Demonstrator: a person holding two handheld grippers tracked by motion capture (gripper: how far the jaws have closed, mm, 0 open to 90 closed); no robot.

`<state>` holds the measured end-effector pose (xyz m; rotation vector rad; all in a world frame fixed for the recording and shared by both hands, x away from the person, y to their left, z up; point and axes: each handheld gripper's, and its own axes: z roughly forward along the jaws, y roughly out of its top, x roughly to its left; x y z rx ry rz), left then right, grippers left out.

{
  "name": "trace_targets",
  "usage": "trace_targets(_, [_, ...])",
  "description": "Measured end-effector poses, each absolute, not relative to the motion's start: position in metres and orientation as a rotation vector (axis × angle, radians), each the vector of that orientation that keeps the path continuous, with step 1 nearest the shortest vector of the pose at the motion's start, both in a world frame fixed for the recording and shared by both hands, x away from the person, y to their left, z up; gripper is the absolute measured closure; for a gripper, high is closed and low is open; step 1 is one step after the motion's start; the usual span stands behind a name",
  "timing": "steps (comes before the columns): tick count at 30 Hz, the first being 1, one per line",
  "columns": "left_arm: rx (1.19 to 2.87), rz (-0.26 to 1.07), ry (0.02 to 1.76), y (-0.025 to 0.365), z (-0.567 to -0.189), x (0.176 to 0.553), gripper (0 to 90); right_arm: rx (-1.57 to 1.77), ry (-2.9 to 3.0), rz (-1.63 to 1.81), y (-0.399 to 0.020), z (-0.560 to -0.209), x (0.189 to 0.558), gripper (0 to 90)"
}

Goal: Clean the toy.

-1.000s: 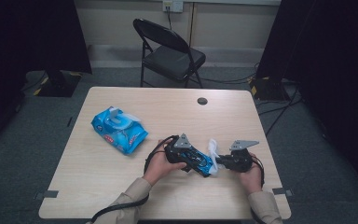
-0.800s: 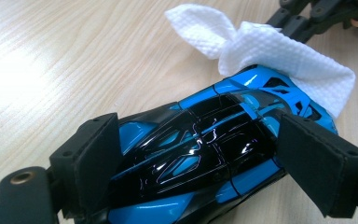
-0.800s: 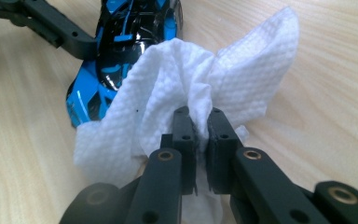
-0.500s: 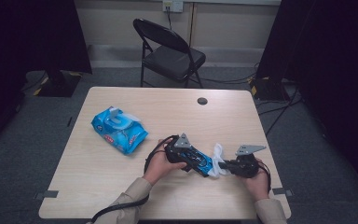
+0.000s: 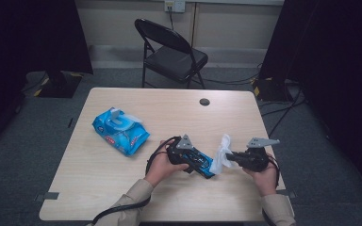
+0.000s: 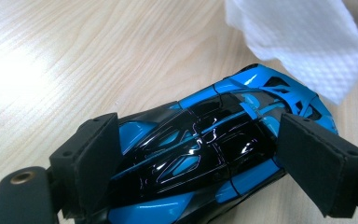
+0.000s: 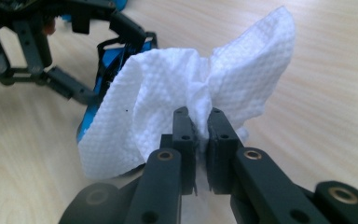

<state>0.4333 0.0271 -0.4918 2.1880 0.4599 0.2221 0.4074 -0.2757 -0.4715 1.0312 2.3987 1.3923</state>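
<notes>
A glossy blue and black toy car point(image 6: 205, 154) rests low over the wooden table, and my left gripper point(image 6: 214, 163) is shut on its sides, pads pressing both flanks. In the high view the toy car point(image 5: 202, 165) points right from my left gripper point(image 5: 191, 157). My right gripper point(image 7: 200, 126) is shut on a bunched white wipe point(image 7: 186, 107), which hangs over the car's front end. From above, the wipe point(image 5: 222, 153) sits between the two hands, with my right gripper point(image 5: 233, 159) just to its right.
A blue pack of wipes point(image 5: 120, 131) with its lid flipped up lies at the table's left. A dark round hole point(image 5: 204, 101) marks the far edge. A black folding chair point(image 5: 172, 52) stands beyond the table. Cables run on the floor at right.
My right gripper with the wipe has shifted slightly right and lifted a little off the car's front. The left hand and the car have stayed put.
</notes>
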Motion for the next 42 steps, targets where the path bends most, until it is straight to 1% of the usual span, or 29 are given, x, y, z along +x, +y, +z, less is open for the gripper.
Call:
trace_targets(12, [2.177, 0.222, 0.461, 0.027, -0.493, 0.433, 13.8, 1.028, 2.404, 1.335, -0.250, -0.463, 0.441, 84.0])
trace_targets(26, [2.164, 0.227, 0.454, 0.028, -0.494, 0.432, 13.8, 1.004, 2.494, 1.222, -0.195, -0.480, 0.472, 83.3])
trace_targets(36, [2.159, 0.229, 0.453, 0.029, -0.495, 0.432, 13.8, 0.965, 2.565, 1.142, -0.157, -0.493, 0.482, 83.2])
trace_targets(42, [2.162, 0.227, 0.460, 0.030, -0.494, 0.433, 13.8, 0.938, 2.588, 1.102, -0.150, -0.492, 0.487, 83.6])
